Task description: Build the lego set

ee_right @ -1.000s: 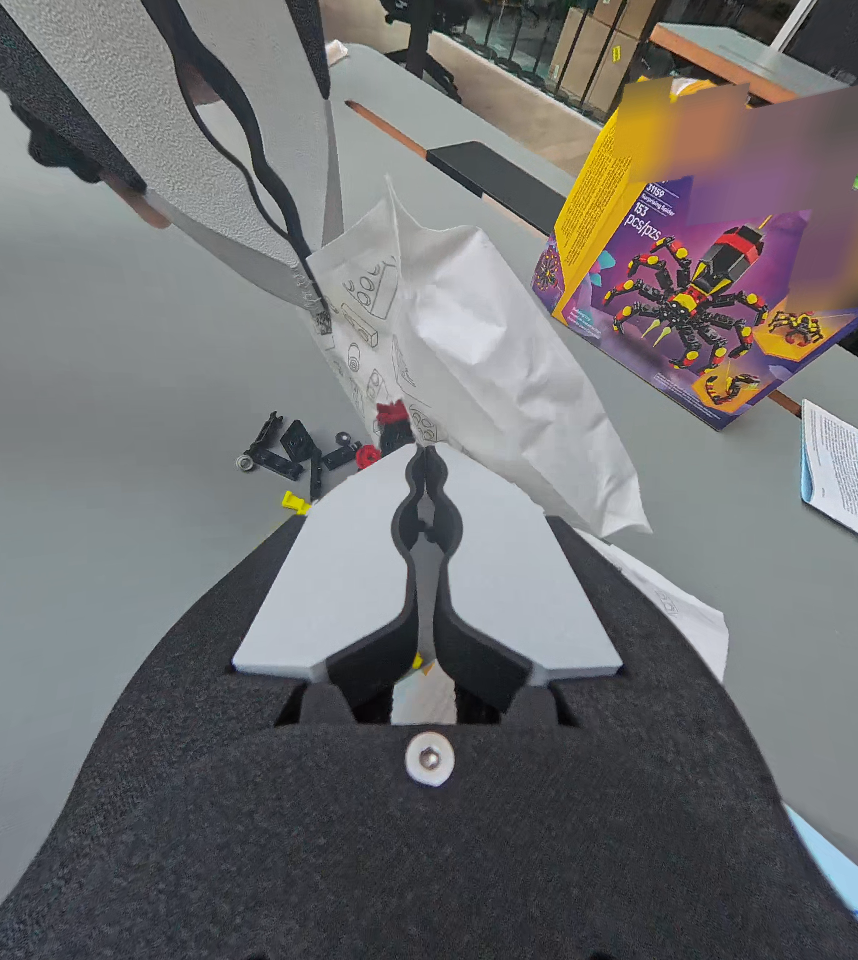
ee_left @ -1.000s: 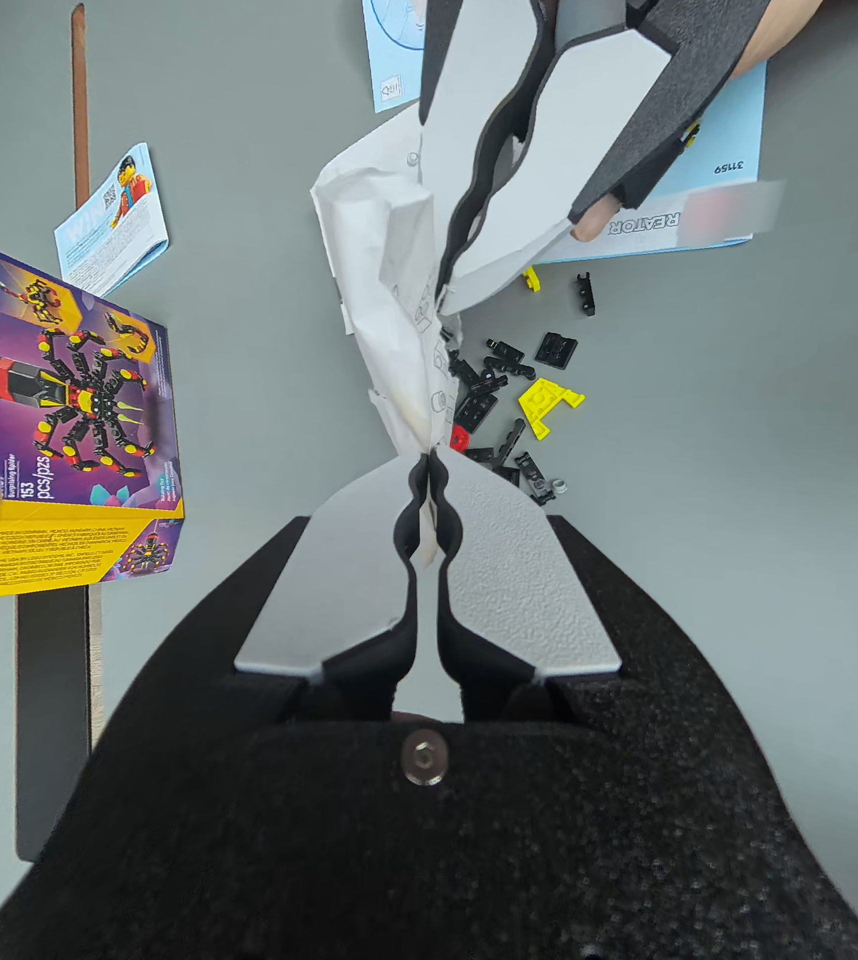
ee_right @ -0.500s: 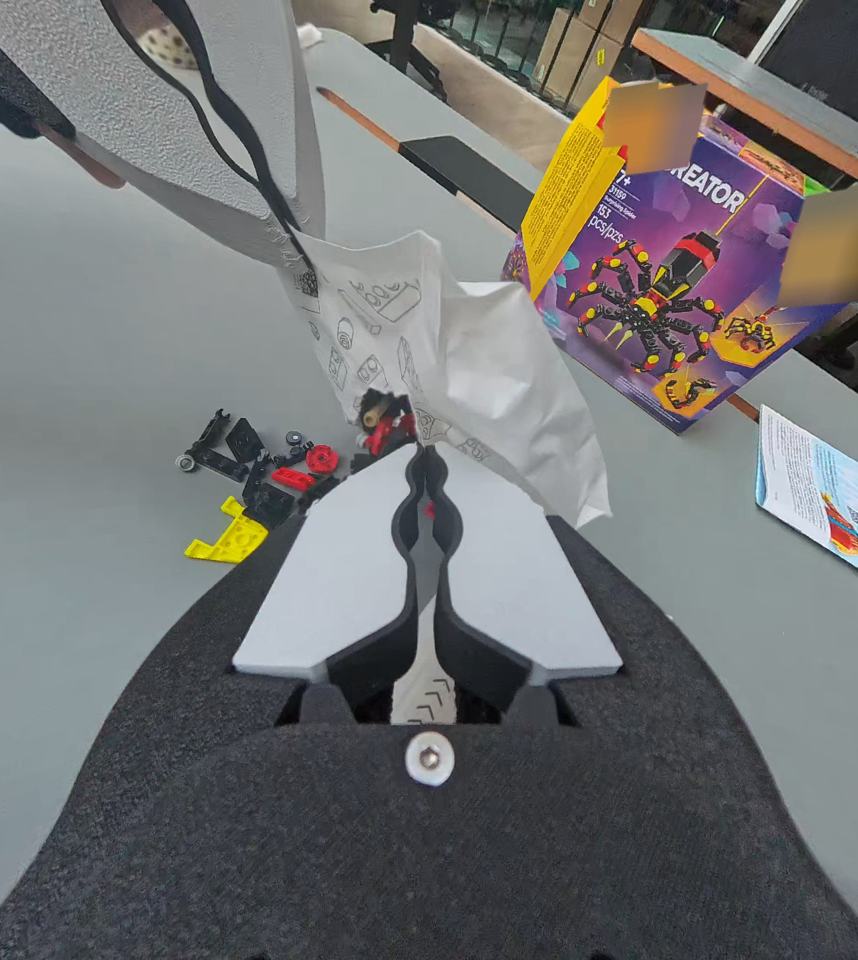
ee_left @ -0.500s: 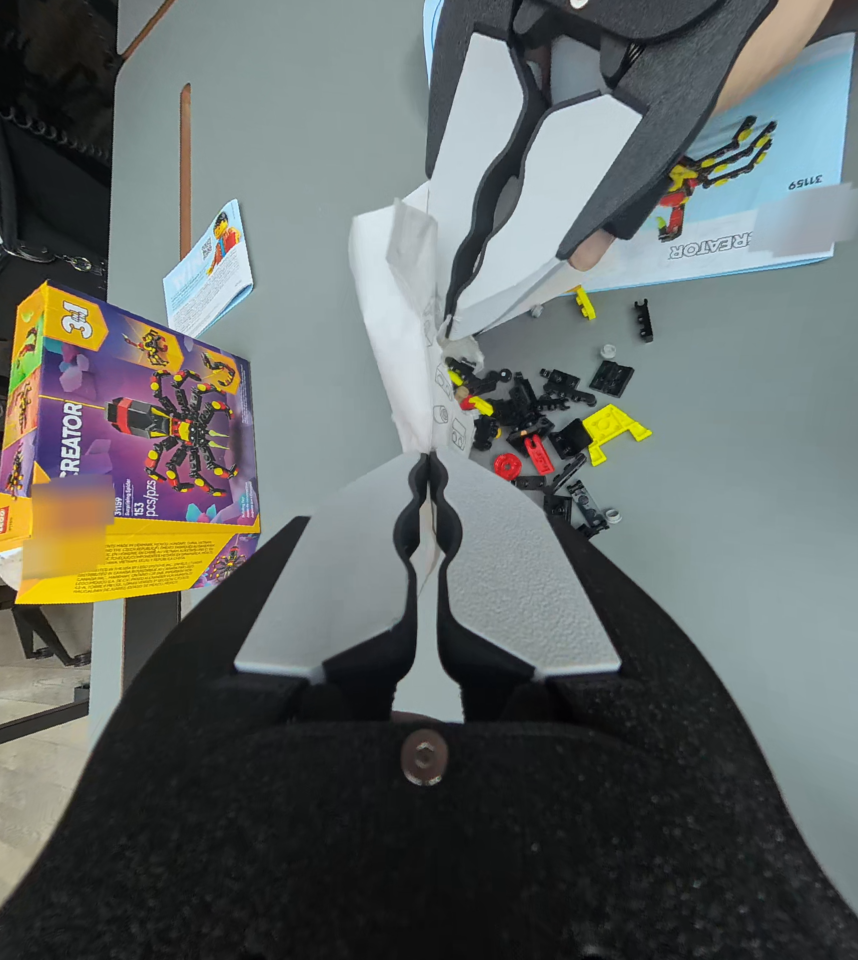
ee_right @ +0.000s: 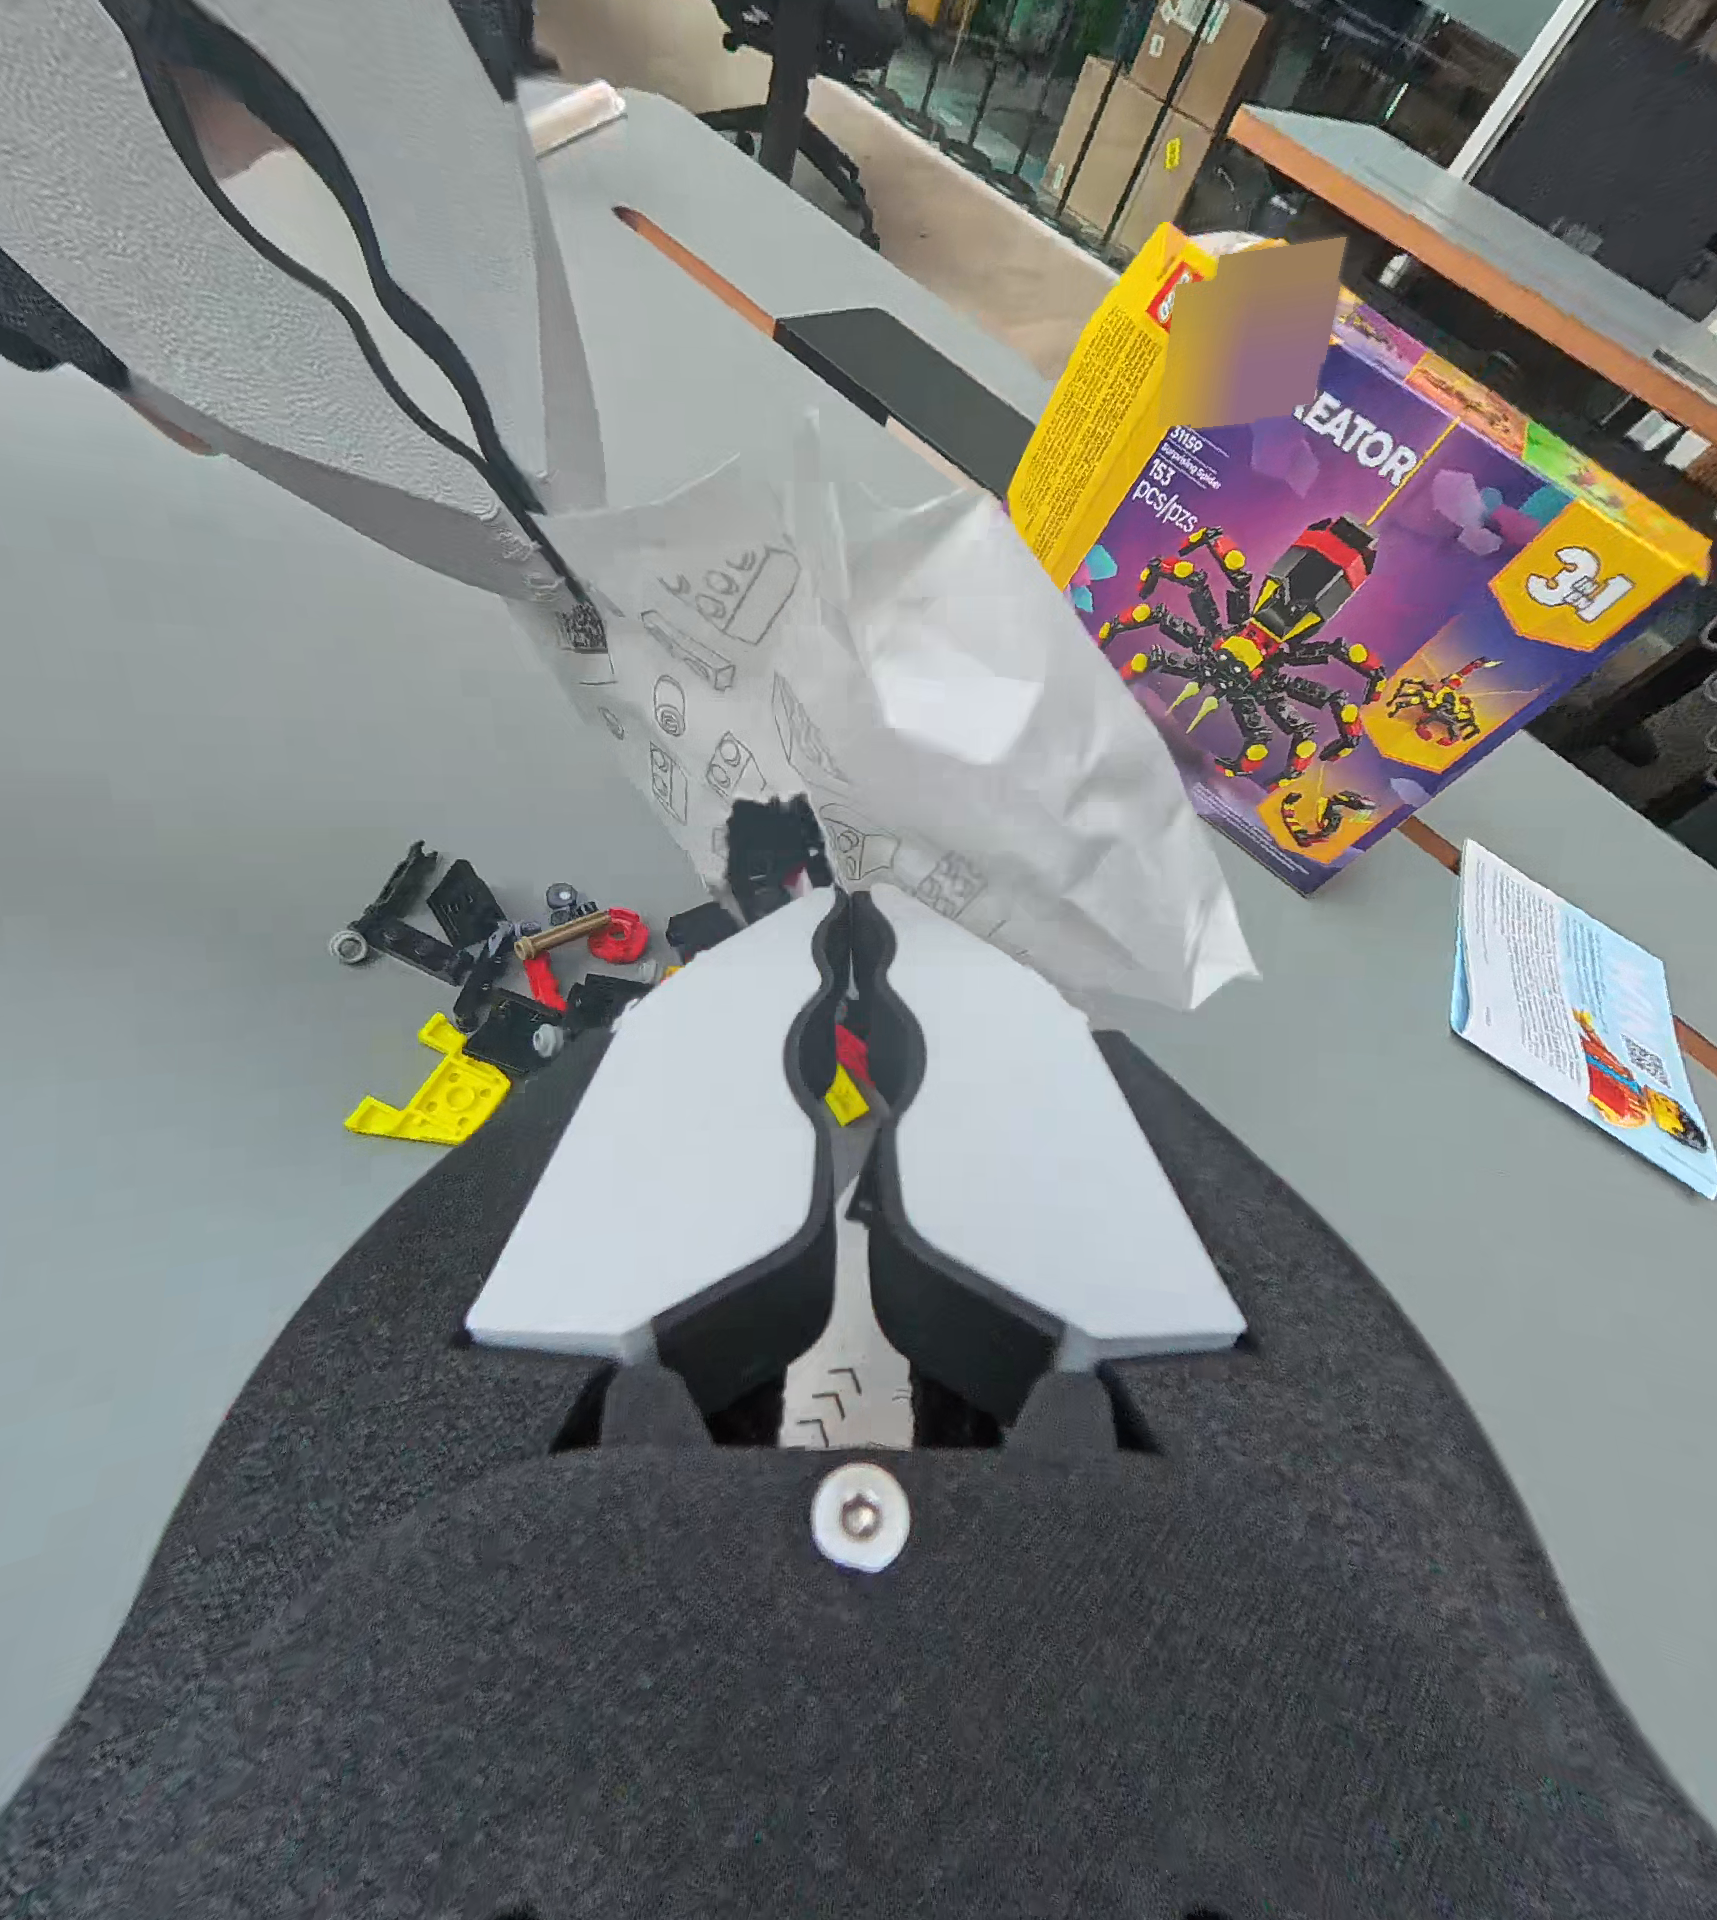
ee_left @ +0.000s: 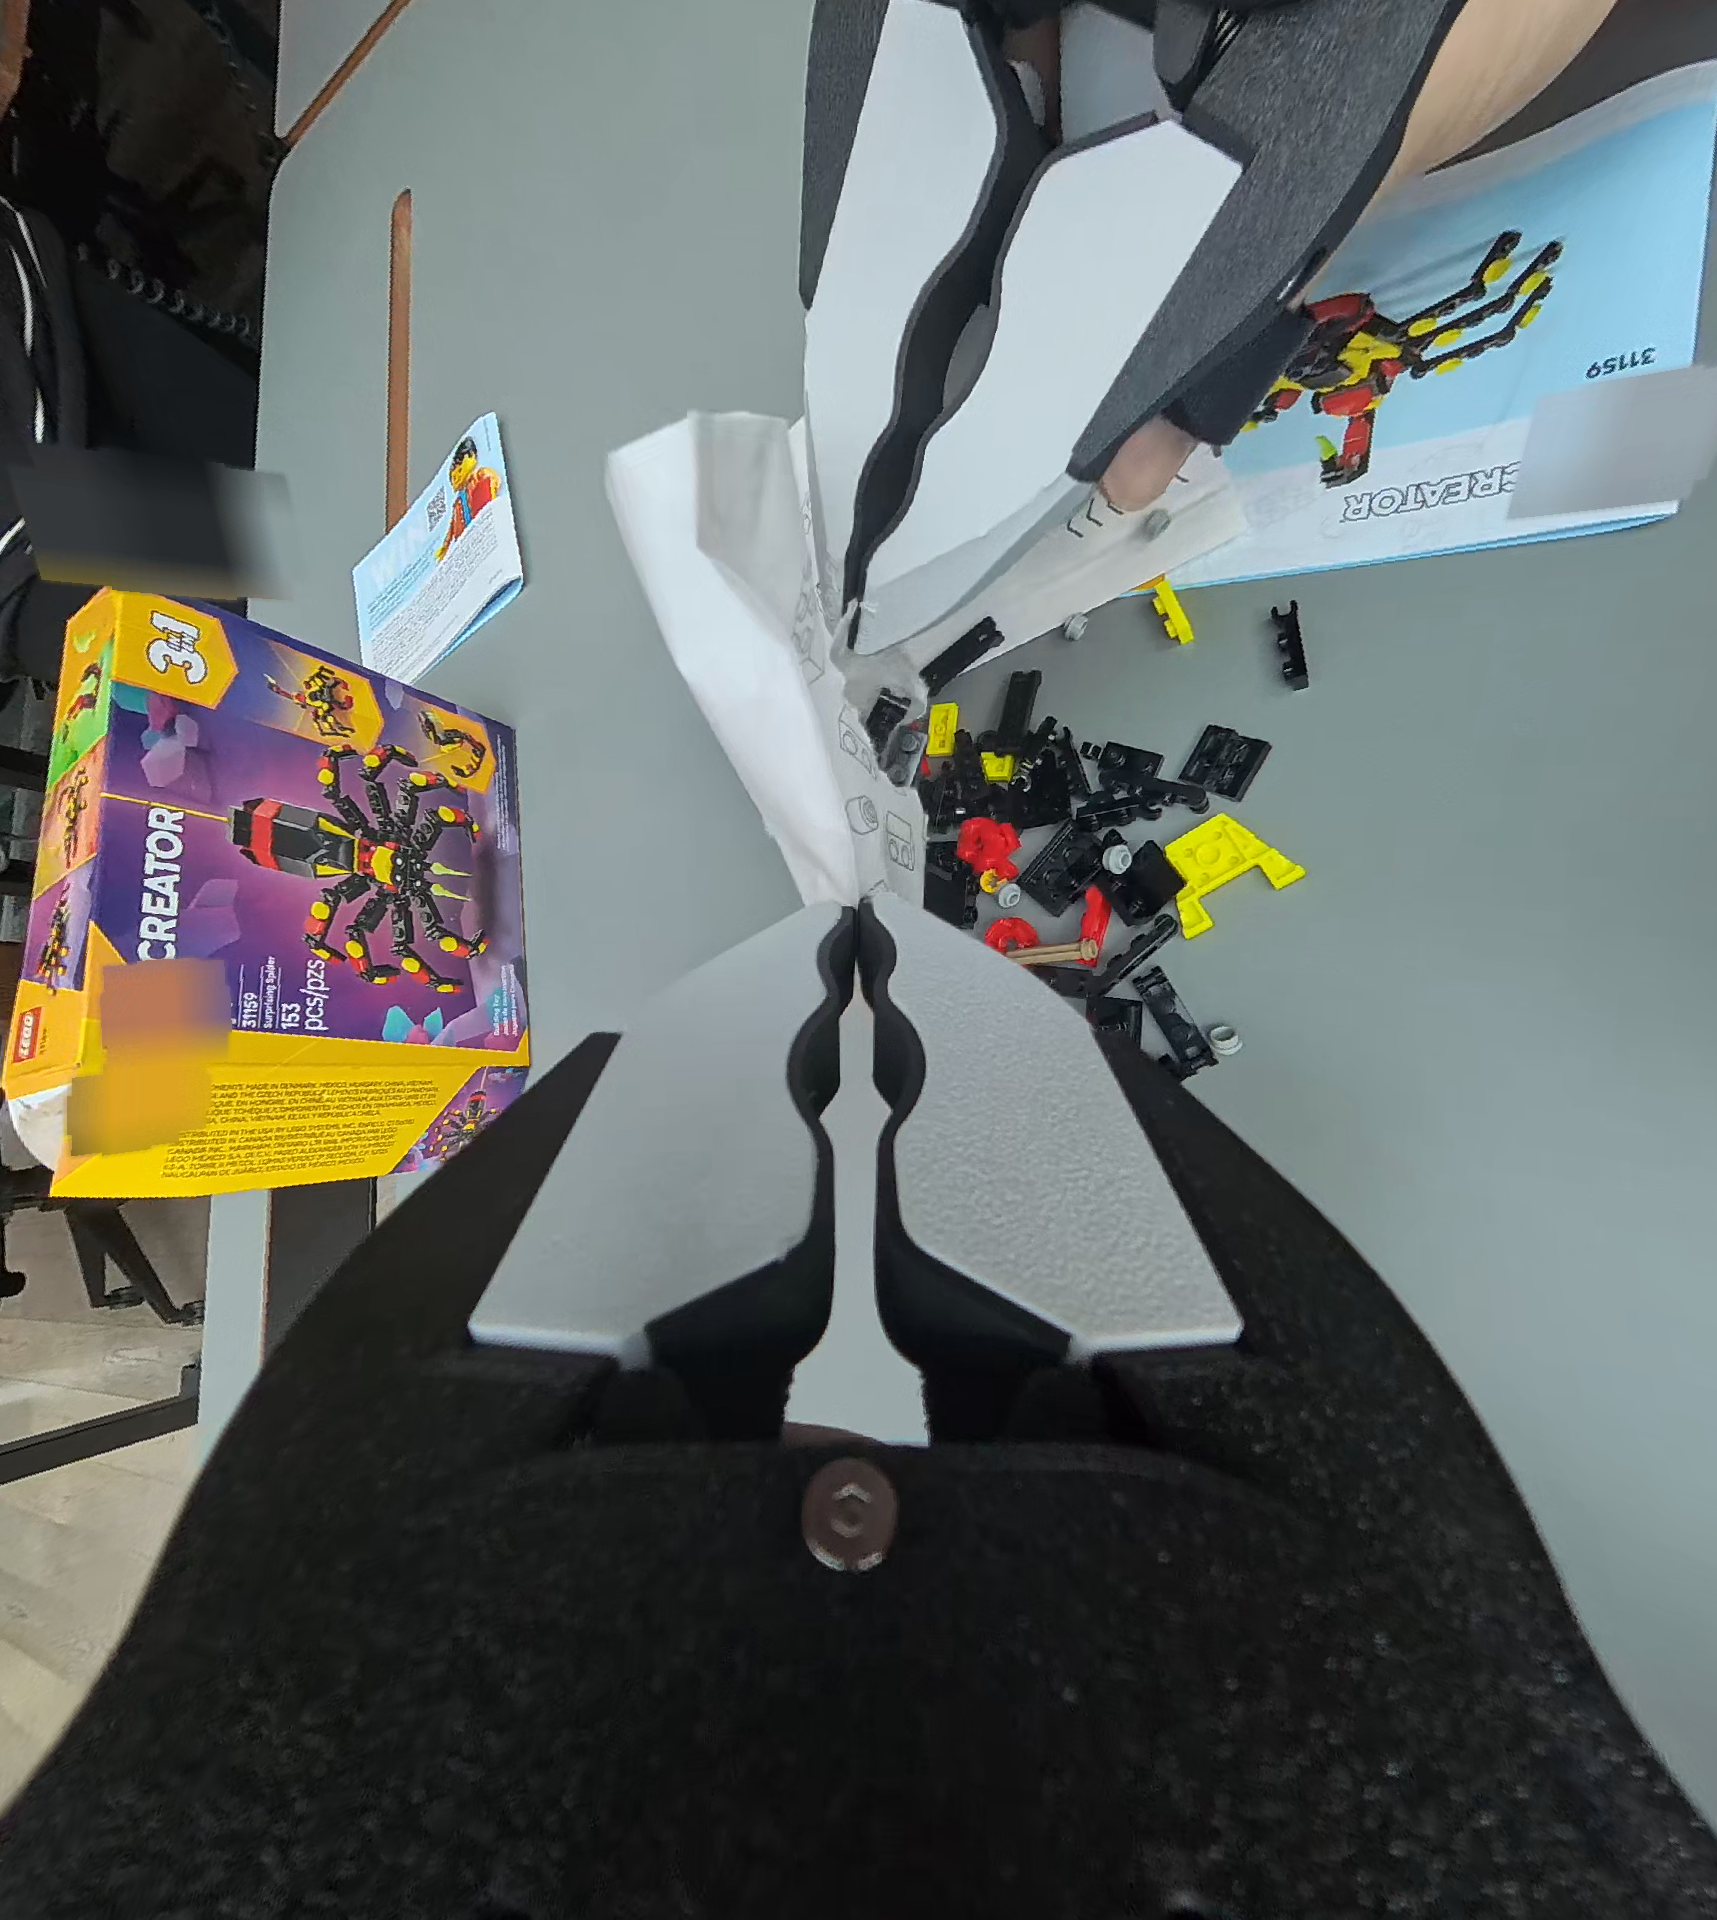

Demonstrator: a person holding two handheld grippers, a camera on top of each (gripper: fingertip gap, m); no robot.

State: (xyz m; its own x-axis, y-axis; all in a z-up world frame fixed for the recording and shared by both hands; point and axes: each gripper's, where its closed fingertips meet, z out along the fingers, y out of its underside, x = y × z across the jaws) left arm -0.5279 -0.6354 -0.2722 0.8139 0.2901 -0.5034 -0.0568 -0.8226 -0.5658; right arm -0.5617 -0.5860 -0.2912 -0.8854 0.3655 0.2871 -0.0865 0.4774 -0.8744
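Both grippers hold one white paper parts bag (ee_left: pixel 740 644) above the grey table; it also shows in the right wrist view (ee_right: pixel 937 727). My left gripper (ee_left: pixel 854 914) is shut on one end of the bag. My right gripper (ee_right: pixel 852 904) is shut on the other end, and it shows across from the left one (ee_left: pixel 849 613). Black pieces (ee_right: pixel 776 847) hang at the bag's torn opening. A pile of black, red and yellow lego pieces (ee_left: pixel 1062 842) lies on the table under the bag, with a yellow wedge plate (ee_right: pixel 433 1091) at its edge.
The purple and yellow lego box (ee_left: pixel 282 894) stands to one side, also in the right wrist view (ee_right: pixel 1353 582). A blue instruction booklet (ee_left: pixel 1519 343) lies beyond the pile. A small leaflet (ee_left: pixel 443 540) lies near the box (ee_right: pixel 1581 1018). A person's hand (ee_left: pixel 1145 468) holds the right gripper. Spacing between my two grippers at the tips: around 7 cm.
Both grippers have lifted the bag higher above the table. More pieces have dropped from the bag, and the pile under it has grown.
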